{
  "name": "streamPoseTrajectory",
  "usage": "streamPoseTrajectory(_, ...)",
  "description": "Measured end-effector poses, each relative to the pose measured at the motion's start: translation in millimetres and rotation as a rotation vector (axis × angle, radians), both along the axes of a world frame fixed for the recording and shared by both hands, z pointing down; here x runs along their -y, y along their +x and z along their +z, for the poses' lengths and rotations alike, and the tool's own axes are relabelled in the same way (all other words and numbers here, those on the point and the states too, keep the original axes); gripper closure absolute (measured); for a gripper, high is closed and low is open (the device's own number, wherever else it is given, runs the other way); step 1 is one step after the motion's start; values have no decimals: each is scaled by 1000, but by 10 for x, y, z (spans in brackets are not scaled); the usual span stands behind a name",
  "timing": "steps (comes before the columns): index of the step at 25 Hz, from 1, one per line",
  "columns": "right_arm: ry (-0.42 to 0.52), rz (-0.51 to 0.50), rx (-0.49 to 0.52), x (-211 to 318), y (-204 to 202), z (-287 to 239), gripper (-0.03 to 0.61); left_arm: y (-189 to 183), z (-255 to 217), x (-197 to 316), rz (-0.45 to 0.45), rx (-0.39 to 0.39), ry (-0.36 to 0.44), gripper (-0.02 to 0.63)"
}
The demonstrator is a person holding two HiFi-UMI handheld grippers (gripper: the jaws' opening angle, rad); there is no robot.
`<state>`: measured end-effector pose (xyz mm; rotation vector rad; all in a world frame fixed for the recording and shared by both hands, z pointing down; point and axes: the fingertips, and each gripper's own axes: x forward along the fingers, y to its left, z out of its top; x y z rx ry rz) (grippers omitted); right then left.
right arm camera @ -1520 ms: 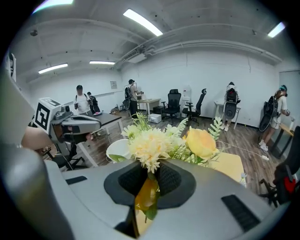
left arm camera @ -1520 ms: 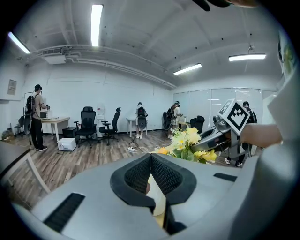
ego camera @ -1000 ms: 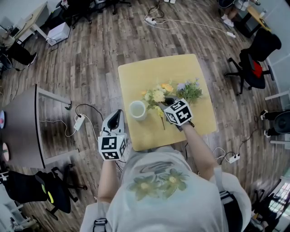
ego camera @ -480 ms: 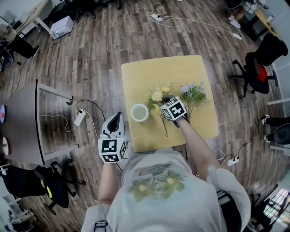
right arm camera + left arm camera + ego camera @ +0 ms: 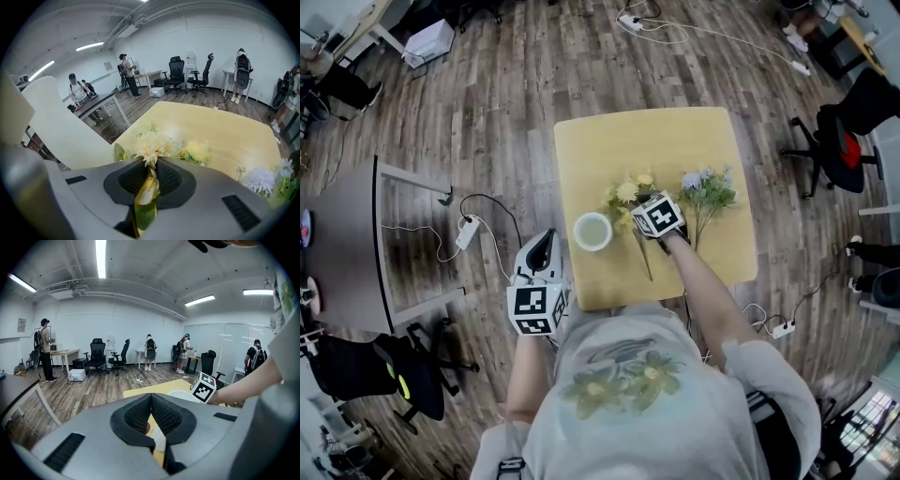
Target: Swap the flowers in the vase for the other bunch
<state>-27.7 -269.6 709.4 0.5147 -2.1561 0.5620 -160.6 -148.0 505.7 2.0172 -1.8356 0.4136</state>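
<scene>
My right gripper (image 5: 643, 207) is shut on the stems of the yellow and cream flower bunch (image 5: 627, 194), held low over the yellow table (image 5: 656, 141); its stem end (image 5: 644, 265) trails toward the near edge. In the right gripper view the cream bloom (image 5: 150, 147) sits just past the jaws (image 5: 151, 165). Immediately left of the bunch stands the white vase (image 5: 592, 231), with nothing in it. The other bunch, purple and white (image 5: 705, 190), lies on the table to the right. My left gripper (image 5: 546, 240) hangs shut with nothing in it, off the table's near left corner.
Office chairs (image 5: 839, 122) stand to the right of the table, and a grey desk (image 5: 347, 253) to the left. Cables and power strips (image 5: 467, 230) lie on the wooden floor. Several people (image 5: 44, 350) stand at the far wall.
My right gripper has sunk toward the table with the yellow bunch, which now lies lower beside the vase. The left gripper has hardly shifted.
</scene>
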Motion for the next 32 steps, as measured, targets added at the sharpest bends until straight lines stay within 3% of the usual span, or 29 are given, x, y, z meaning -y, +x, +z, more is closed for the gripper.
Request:
streamPoseTrajectory(9, -18, 48, 34, 75, -10, 20, 501, -38, 5, 79, 2, 6, -2, 597)
streamPoseTrajectory(12, 9, 77, 57, 103, 20, -88, 412, -60, 10, 86, -2, 9, 3, 597)
streamPoseTrajectory(20, 102, 147, 172, 126, 159, -693, 402, -135, -64, 69, -3, 9, 24, 596)
streamPoseTrajectory(26, 185, 222, 218, 110, 555, -1070, 402, -114, -125, 7, 8, 7, 45, 597)
streamPoseTrajectory(32, 210, 302, 219, 124, 1069, -1203, 402, -74, -199, 26, 20, 1, 59, 597)
